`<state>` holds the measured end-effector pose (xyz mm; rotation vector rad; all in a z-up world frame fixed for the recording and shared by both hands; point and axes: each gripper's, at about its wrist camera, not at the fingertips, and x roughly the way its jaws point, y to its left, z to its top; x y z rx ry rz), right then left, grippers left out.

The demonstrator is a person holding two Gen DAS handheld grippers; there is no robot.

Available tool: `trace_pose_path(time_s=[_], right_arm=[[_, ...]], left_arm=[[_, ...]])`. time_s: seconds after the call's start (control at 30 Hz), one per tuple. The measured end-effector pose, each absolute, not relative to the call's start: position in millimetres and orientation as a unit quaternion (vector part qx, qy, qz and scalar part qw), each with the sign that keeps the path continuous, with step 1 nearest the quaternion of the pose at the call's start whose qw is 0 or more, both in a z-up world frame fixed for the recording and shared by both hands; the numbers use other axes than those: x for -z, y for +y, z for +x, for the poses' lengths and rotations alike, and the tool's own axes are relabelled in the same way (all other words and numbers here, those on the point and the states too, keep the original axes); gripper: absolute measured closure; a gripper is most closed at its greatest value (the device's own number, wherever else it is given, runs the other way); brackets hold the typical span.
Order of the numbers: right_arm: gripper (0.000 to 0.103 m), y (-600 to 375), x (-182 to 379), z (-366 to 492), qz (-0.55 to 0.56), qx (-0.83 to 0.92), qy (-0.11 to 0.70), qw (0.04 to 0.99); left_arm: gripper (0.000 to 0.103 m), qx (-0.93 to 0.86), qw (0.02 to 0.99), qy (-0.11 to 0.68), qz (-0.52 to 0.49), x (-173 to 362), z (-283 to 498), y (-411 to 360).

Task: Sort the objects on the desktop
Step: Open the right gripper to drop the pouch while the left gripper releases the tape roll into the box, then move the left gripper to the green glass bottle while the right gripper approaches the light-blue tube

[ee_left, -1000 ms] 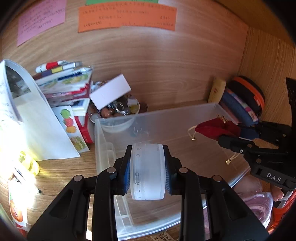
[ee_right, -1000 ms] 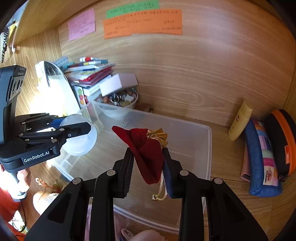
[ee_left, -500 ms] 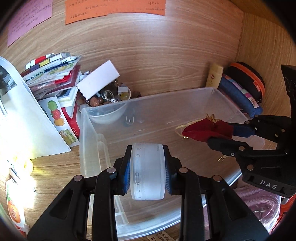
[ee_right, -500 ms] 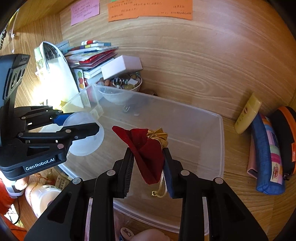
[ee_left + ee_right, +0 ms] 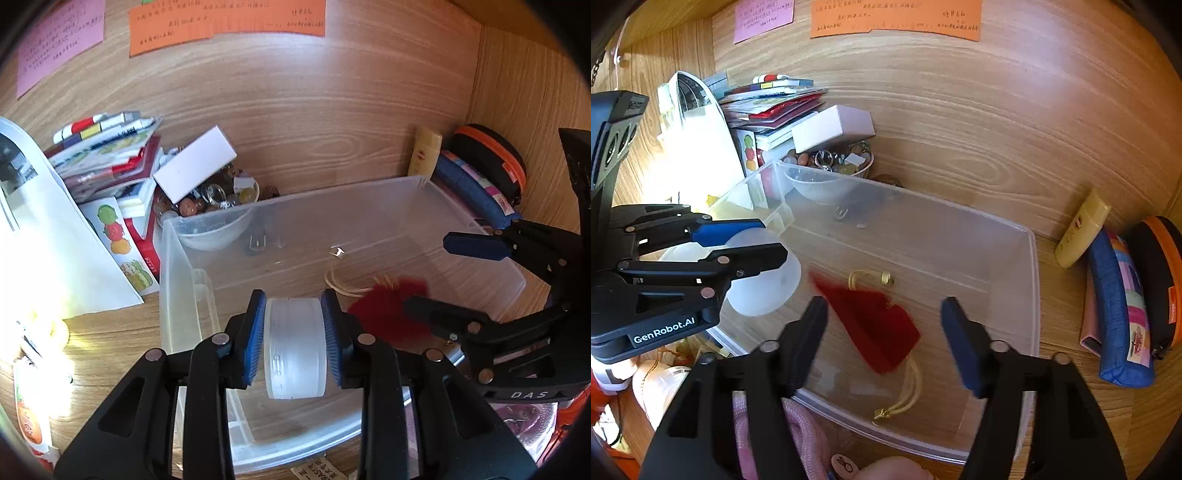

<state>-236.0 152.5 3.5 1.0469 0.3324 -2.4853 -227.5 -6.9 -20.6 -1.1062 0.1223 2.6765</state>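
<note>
Plastic fills most of what I see: a clear storage bin point(image 5: 1030, 280) sits on the wooden desk point(image 5: 979, 147), and both my tongs hang over it. My right gripper point(image 5: 884, 325) has its two fingers spread wide apart with nothing between them. Below that gap a red drawstring pouch point(image 5: 875, 325) is blurred inside the bin, its gold cords point(image 5: 908, 391) trailing toward the near wall; I cannot tell whether it is touching the bin floor. From the left wrist view the same pouch point(image 5: 384, 314) shows just right of my left gripper point(image 5: 295, 339). That left one is clamped on a frosted white round jar point(image 5: 295, 347), the blue pads point(image 5: 255, 336) pressed against its two flat faces. In the right wrist view the jar point(image 5: 764, 273) hangs above the bin's left edge.

Behind the bin's far corner stands a white bowl of beads and trinkets point(image 5: 218, 206), with a white box point(image 5: 195, 166) leaning on it and a stack of booklets point(image 5: 107, 158) to its left. Against the right side lie a yellow tube point(image 5: 1082, 229), a blue patchwork pencil case point(image 5: 1119, 306) and a black case with orange trim point(image 5: 1160, 280). Orange point(image 5: 897, 16) and pink point(image 5: 762, 14) notes are stuck on the back wall.
</note>
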Motion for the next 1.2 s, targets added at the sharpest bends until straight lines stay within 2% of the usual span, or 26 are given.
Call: trace_pose_path(time_s=[0.2,0.27,0.33,0.4,0.77,0.9,0.97,1.0,1.2], right_arm=[[0.033,152.6,-9.0,-232.1,0.361,0.9,0.125,0.209],[0.03,153.7,-11.8,-229.9,0.353,0.904,0.123,0.208],[0.022,153.6,-13.8,-229.0,0.347,0.907,0.12,0.209],[0.021,154.1,-15.4,-227.2,0.34,0.91,0.119,0.207],[0.021,161.4,-42.0,-209.4,0.302,0.925,0.121,0.196],[0.016,165.6,-57.8,-190.4,0.278,0.934,0.12,0.188],[0.01,170.0,-63.8,-180.2,0.264,0.94,0.121,0.182],[0.007,172.7,-66.4,-174.4,0.257,0.942,0.121,0.179],[0.007,187.3,-70.1,-149.8,0.245,0.947,0.124,0.164]], left_arm=[[0.074,-0.919,0.122,0.04,-0.373,17.7,-227.0,-7.3],[0.069,-0.921,0.122,0.037,-0.369,15.7,-226.1,-7.6],[0.067,-0.923,0.121,0.037,-0.362,13.1,-224.6,-6.8],[0.066,-0.926,0.117,0.039,-0.356,10.2,-222.6,-6.0],[0.037,-0.946,0.085,0.056,-0.309,-17.2,-201.4,-7.0],[0.025,-0.953,0.072,0.05,-0.291,-31.0,-186.7,-14.2],[0.014,-0.956,0.067,0.044,-0.282,-37.4,-178.5,-19.8],[0.012,-0.958,0.062,0.041,-0.276,-40.2,-174.2,-22.4],[0.01,-0.964,0.039,0.039,-0.259,-49.5,-151.0,-35.3]])
